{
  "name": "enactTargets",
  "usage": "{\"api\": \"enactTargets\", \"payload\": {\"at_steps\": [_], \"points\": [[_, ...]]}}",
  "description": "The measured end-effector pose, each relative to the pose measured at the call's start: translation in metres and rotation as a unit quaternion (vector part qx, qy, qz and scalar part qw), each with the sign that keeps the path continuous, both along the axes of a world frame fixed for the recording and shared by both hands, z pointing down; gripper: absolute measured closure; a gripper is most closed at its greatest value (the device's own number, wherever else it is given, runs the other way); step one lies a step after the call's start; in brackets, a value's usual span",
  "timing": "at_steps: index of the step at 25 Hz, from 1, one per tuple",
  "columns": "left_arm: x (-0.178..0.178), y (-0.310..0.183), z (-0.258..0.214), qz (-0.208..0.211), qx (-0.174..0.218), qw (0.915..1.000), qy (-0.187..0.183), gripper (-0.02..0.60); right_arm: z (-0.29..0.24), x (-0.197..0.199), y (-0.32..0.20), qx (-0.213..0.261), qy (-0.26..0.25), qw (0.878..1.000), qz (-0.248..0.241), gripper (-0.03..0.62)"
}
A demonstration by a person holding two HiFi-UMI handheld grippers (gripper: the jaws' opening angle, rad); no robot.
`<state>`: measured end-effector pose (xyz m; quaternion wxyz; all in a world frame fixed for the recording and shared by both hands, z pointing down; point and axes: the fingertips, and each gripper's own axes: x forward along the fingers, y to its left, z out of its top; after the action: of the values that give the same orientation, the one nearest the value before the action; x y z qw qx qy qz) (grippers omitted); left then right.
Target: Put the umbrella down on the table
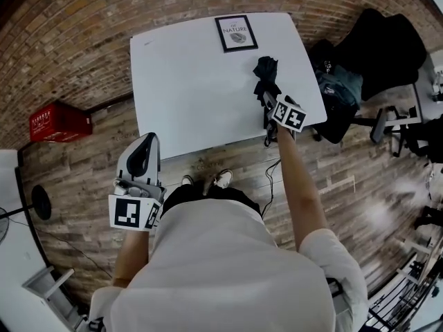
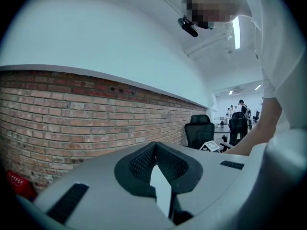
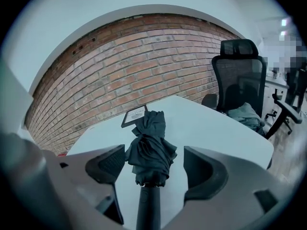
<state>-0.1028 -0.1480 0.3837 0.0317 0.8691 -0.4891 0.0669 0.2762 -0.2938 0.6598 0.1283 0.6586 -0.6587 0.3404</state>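
The folded black umbrella (image 1: 266,75) lies on the white table (image 1: 187,81) near its right edge, its handle toward me. In the right gripper view the umbrella (image 3: 149,145) rests flat on the table (image 3: 206,128), and its straight handle (image 3: 149,205) runs back between my jaws. My right gripper (image 1: 268,109) (image 3: 154,164) is open wide, with both pads clear of the handle. My left gripper (image 1: 147,144) (image 2: 156,145) hangs off the table at the left near my body, pointing about level, its pads meeting at the tips with nothing in them.
A framed print (image 1: 236,33) (image 3: 134,115) lies at the table's far edge. A black office chair (image 1: 377,47) (image 3: 238,75) with a teal bag (image 1: 339,85) stands right of the table. A red crate (image 1: 59,122) sits on the wood floor at the left by the brick wall.
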Motion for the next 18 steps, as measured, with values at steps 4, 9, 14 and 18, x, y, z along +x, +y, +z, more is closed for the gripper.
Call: {"api": "enactTargets", "payload": {"at_steps": [4,9,14,18], "points": [[0.000,-0.005,-0.005,0.017,0.008,0.9998,0.009,0.558,-0.008,0.002,0.016,0.000,0.002,1.000,0.005,0.230],[-0.006,-0.008,-0.009,0.030,0.013,0.9993,0.017,0.558,-0.024,0.003,0.035,0.012,-0.022,0.999,0.021,0.252],[-0.016,-0.008,-0.010,0.038,0.017,0.9988,0.026,0.558,-0.041,0.017,0.064,0.025,-0.006,0.998,0.062,0.442],[-0.022,-0.010,-0.010,0.048,0.021,0.9981,0.033,0.558,-0.050,0.029,0.092,0.031,0.007,0.995,0.095,0.532]]}}
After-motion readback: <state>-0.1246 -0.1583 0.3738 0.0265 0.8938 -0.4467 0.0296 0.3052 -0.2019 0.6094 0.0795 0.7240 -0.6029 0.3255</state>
